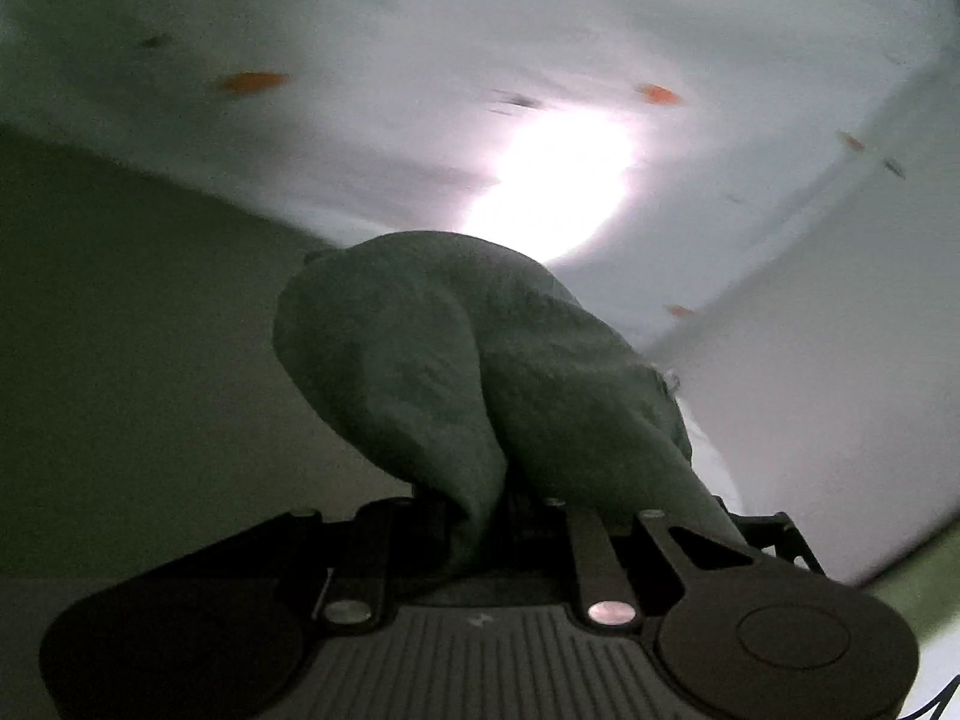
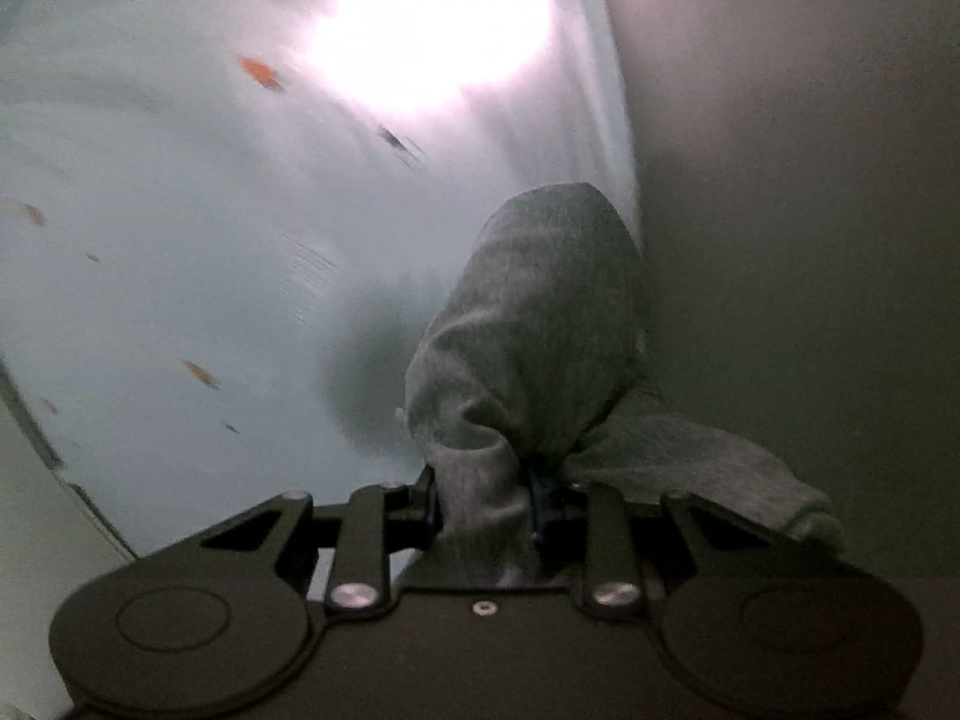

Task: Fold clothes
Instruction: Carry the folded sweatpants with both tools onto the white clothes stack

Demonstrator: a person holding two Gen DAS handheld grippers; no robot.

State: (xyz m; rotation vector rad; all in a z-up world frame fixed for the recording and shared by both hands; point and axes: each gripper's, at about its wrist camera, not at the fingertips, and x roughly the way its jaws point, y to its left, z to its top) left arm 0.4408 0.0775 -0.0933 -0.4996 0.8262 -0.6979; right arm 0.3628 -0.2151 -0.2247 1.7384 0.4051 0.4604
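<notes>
Two grippers pinch a bunched grey cloth over a pale sheet.

The left gripper (image 1: pixel 480 510) squeezes the grey cloth (image 1: pixel 456 360), which puffs up just ahead of it. The right gripper (image 2: pixel 486 498) squeezes the cloth too. Beyond both lies a pale sheet (image 2: pixel 150 210) with little orange marks (image 1: pixel 252 82) and a bright glare (image 2: pixel 432 30). Everything is blurry. No writing can be read.

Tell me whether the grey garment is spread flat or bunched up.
Bunched up. The grey garment bulges in rounded folds from the closed left tool, and likewise from the right tool.
</notes>
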